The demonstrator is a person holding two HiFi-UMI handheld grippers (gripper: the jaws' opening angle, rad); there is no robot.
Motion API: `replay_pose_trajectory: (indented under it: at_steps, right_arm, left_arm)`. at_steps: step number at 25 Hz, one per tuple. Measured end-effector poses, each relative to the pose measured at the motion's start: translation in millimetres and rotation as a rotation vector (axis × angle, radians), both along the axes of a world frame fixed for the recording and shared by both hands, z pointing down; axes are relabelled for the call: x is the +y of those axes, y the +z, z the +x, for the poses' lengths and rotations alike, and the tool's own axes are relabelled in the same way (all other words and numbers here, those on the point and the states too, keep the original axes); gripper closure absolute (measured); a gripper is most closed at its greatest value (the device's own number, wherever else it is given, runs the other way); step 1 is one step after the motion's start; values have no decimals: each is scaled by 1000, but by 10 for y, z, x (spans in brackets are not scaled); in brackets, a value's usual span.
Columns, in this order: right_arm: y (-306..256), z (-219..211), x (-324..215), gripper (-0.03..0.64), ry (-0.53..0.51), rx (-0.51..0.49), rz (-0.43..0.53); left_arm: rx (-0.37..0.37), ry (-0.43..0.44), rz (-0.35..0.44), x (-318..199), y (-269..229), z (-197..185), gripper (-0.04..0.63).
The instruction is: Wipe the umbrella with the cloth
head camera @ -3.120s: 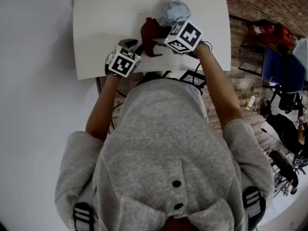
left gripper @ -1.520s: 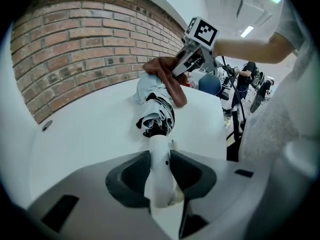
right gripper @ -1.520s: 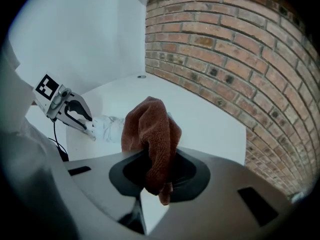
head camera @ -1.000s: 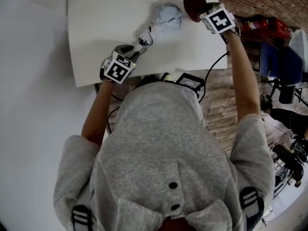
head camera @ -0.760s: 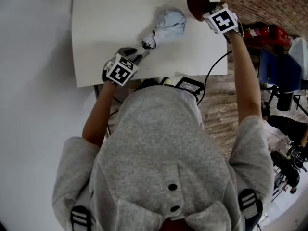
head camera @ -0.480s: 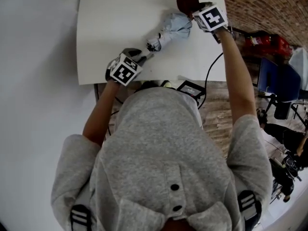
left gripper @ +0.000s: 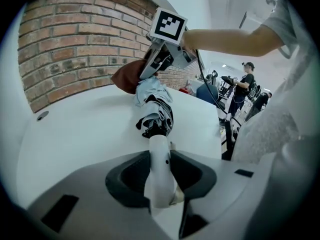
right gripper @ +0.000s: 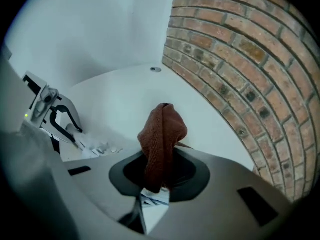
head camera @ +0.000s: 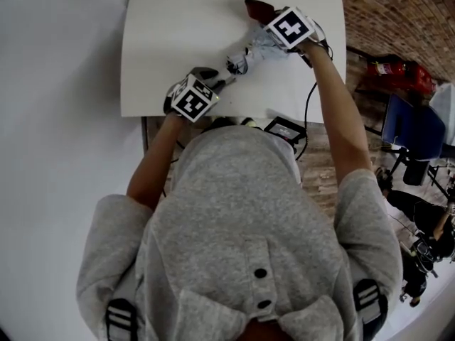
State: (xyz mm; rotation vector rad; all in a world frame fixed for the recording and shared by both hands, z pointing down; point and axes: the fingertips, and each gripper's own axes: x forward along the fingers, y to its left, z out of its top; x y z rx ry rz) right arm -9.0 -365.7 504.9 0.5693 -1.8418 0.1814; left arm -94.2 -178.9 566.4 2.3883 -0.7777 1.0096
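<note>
A folded pale-blue umbrella (head camera: 250, 50) lies slantwise on the white table (head camera: 178, 41). Its white handle (left gripper: 159, 169) sits between the jaws of my left gripper (head camera: 213, 78), which is shut on it near the table's front edge. In the left gripper view the bunched canopy (left gripper: 156, 109) stretches away from the handle. My right gripper (head camera: 269, 21) is shut on a dark red cloth (head camera: 257, 9) and hovers over the canopy's far end. In the right gripper view the cloth (right gripper: 162, 136) stands up from the jaws, with umbrella fabric (right gripper: 97, 146) below left.
A round cable hole (right gripper: 156, 69) sits at the table's far left corner. A brick wall (right gripper: 240, 74) runs behind the table. A black device with a cable (head camera: 284, 128) hangs below the front edge. A person (left gripper: 245, 81) stands far off among chairs.
My right gripper has carried the cloth from the table's far right corner leftward onto the umbrella's canopy. The left gripper has kept its hold on the handle, shifting slightly.
</note>
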Motion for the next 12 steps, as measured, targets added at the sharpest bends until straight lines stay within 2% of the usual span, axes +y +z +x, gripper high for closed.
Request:
replay_pose_trajectory:
  at_steps: [3,7,12]
  right_arm:
    - [47,-217,160,538,-45,-24,-80]
    - [72,-357,382,538,-57,-9,-148]
    - [117,-551,748,538,-95,-20,-294]
  left_arm:
    - [-2,-1,-3,-4,-11,-25,460]
    - [-7,-15,-5,82,-133,-38,460]
    - [0,-24,-4,131,-175,-19,460]
